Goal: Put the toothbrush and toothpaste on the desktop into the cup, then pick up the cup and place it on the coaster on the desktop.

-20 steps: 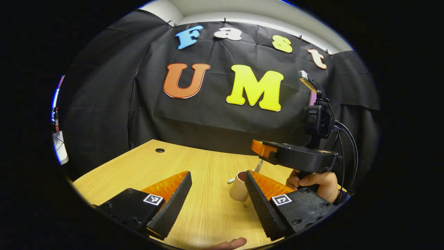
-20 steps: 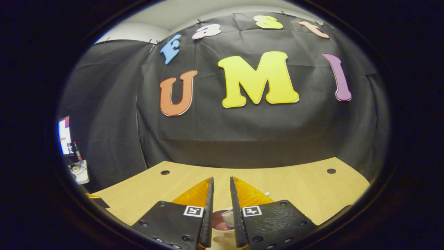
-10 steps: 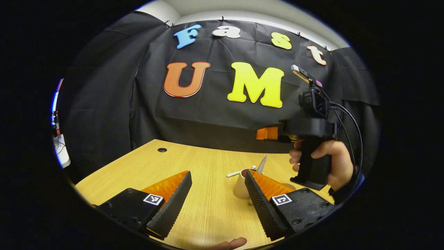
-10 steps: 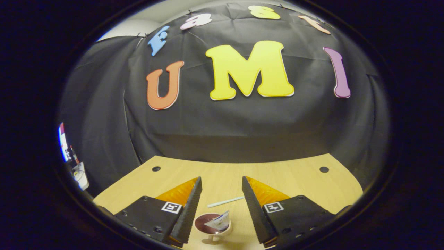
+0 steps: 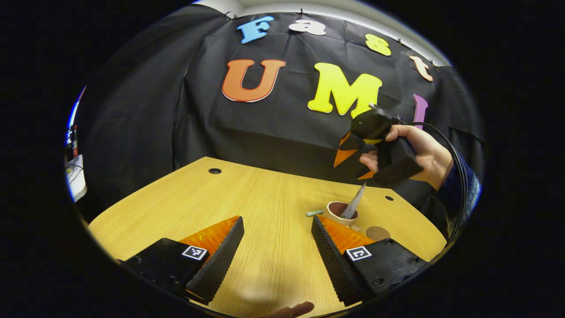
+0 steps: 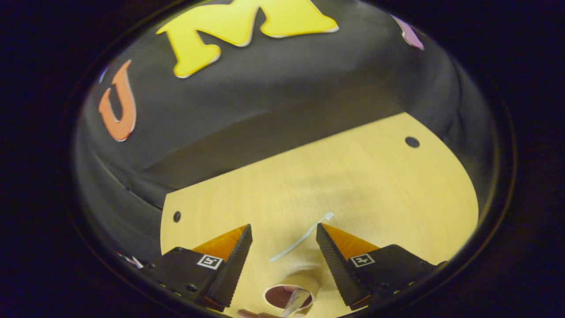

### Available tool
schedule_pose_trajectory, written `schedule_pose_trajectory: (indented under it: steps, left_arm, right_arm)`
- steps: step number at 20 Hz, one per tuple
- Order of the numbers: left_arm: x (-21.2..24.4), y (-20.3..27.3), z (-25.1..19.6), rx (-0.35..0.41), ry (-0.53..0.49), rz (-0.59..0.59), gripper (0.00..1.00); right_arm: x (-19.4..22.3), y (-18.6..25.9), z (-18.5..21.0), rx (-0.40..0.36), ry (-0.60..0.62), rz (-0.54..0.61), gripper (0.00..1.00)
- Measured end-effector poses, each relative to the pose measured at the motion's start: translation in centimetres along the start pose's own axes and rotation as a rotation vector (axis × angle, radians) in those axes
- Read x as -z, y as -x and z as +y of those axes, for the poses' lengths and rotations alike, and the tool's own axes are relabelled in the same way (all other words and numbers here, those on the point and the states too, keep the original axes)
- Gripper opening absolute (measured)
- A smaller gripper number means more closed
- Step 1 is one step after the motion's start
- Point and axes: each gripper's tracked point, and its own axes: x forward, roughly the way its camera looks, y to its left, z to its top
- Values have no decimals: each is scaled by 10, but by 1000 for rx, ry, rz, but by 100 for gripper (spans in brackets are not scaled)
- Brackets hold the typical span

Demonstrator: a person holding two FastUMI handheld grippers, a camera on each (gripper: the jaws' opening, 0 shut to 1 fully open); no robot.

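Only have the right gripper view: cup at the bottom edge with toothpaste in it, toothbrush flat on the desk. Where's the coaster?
Observer: In the left gripper view the coaster lies flat on the desk, just right of the cup and apart from it.
Operator: Left tongs?
Observer: The left tongs are open with nothing between them, low over the desk on the near side of the cup.
Operator: Where do mine sit relative to the cup?
Observer: The right tongs hang in the air above the cup, tipped downward, with a hand on the grip.
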Motion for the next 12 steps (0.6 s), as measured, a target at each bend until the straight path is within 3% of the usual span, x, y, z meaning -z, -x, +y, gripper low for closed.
schedule_pose_trajectory:
  steps: [4, 7, 10, 12]
  left_arm:
    - [5, -7, 21, -50, 11, 16, 98]
    - [6, -9, 39, -78, 33, 15, 97]
    - [12, -14, 50, -83, 85, 31, 98]
    - [18, -18, 58, -100, 97, 52, 98]
  right_arm:
    - [18, -57, -25, 175, -165, 249, 89]
    - [39, -89, -29, 232, -259, 408, 89]
    - [54, -109, -33, 289, -362, 480, 83]
    - [56, -116, -38, 333, -357, 482, 78]
